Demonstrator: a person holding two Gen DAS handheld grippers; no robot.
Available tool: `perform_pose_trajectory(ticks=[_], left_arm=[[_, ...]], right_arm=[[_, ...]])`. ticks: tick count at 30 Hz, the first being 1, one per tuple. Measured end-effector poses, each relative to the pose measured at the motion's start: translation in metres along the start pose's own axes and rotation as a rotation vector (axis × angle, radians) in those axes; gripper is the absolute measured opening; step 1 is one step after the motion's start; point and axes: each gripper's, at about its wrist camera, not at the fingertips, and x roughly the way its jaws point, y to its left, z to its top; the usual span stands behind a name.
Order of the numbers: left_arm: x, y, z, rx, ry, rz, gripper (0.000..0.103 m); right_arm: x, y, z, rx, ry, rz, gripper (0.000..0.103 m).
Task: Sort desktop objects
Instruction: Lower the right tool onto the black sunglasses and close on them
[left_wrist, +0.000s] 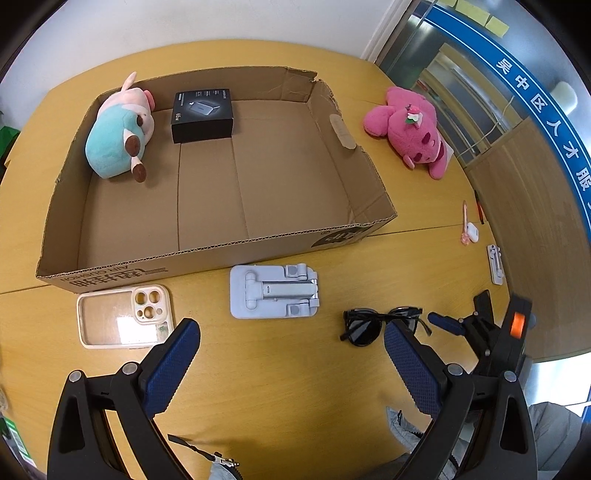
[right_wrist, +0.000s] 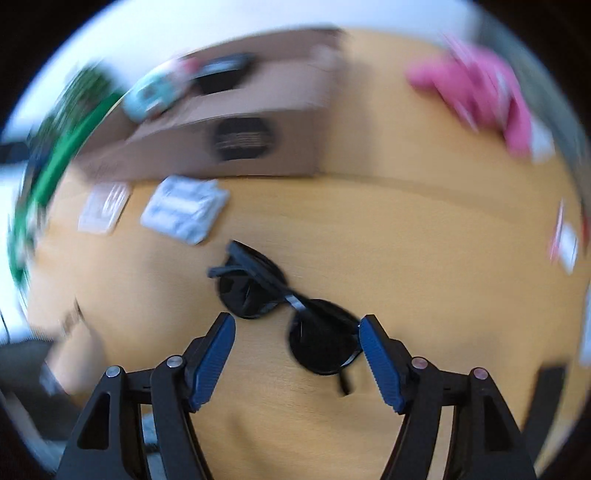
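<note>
Cardboard box (left_wrist: 207, 254) upper left of the left wrist view holding blue-pink plush (left_wrist: 118, 136) and black carton (left_wrist: 202, 115), phone case (left_wrist: 123, 316) lower left, left gripper (left_wrist: 291, 345) spread over bare table (left_wrist: 288, 387), sunglasses (left_wrist: 373, 325) right of centre, right gripper (right_wrist: 297, 334) spread with one lens between its fingers, pink plush (left_wrist: 410, 127) upper right.

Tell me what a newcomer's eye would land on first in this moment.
Probably the big cardboard box at the middle of the desk, holding a teal plush and a black carton at its far end. Next, the pink plush lying outside, right of the box. Closest in, the right hand-held gripper is open around one lens of the sunglasses.
</note>
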Motion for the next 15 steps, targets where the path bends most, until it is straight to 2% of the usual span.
perform_pose_trajectory(ticks=[2, 5, 10, 12, 14, 15], left_arm=[[0.001, 0.002, -0.002, -0.004, 0.005, 0.002, 0.101], [0.002, 0.004, -0.003, -0.005, 0.012, 0.004, 0.101], [0.001, 0.006, -0.006, -0.004, 0.014, 0.006, 0.101], [0.001, 0.008, -0.007, -0.011, 0.013, 0.006, 0.101], [0.001, 0.009, -0.007, -0.017, 0.012, 0.006, 0.101], [0.001, 0.009, -0.008, -0.019, 0.011, 0.007, 0.101]], right_arm=[[0.001, 0.025, -0.01, -0.171, -0.021, -0.056, 0.07], [0.017, 0.041, -0.008, -0.295, 0.011, -0.106, 0.07], [0.018, 0.021, 0.011, -0.294, 0.006, -0.107, 0.07], [0.018, 0.008, 0.021, -0.276, 0.017, -0.059, 0.07], [0.023, -0.011, 0.034, -0.147, 0.065, 0.069, 0.07], [0.026, -0.024, 0.038, -0.043, 0.089, 0.122, 0.07]])
